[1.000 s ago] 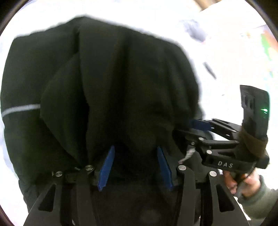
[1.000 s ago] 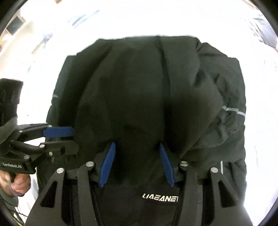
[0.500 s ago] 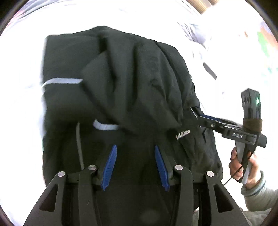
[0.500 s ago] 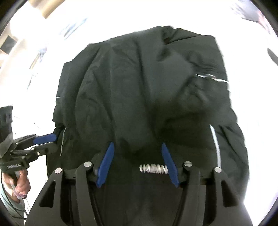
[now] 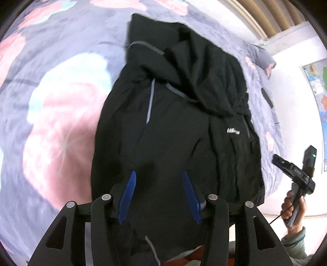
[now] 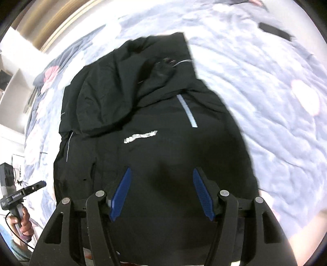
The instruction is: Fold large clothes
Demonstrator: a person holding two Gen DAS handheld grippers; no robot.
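Observation:
A black hooded jacket [image 5: 173, 133] lies on the bed with its top part folded down over the chest, beside a white logo [image 5: 233, 131]. My left gripper [image 5: 159, 174] hovers above the jacket's near end. Its jaws are opening and no cloth is pinched between the blue pads. The right wrist view shows the same jacket [image 6: 153, 153] and logo [image 6: 141, 137]. My right gripper [image 6: 161, 169] hangs over it with its jaws wide apart and nothing between them. Each gripper also shows in the other's view, held by a hand: the right gripper [image 5: 286, 163] and the left gripper [image 6: 38, 185].
A grey bedspread [image 5: 51, 102] with pink and white flowers covers the bed. A small dark flat object [image 6: 273, 31] lies on it beyond the jacket. A pillow [image 5: 263, 59] sits near the wooden headboard [image 5: 271, 18]. A map [image 5: 318, 81] hangs on the wall.
Both grippers let go of the raised black cloth and drew back and up. The folded part now rests on the jacket, and more of the bed shows around it.

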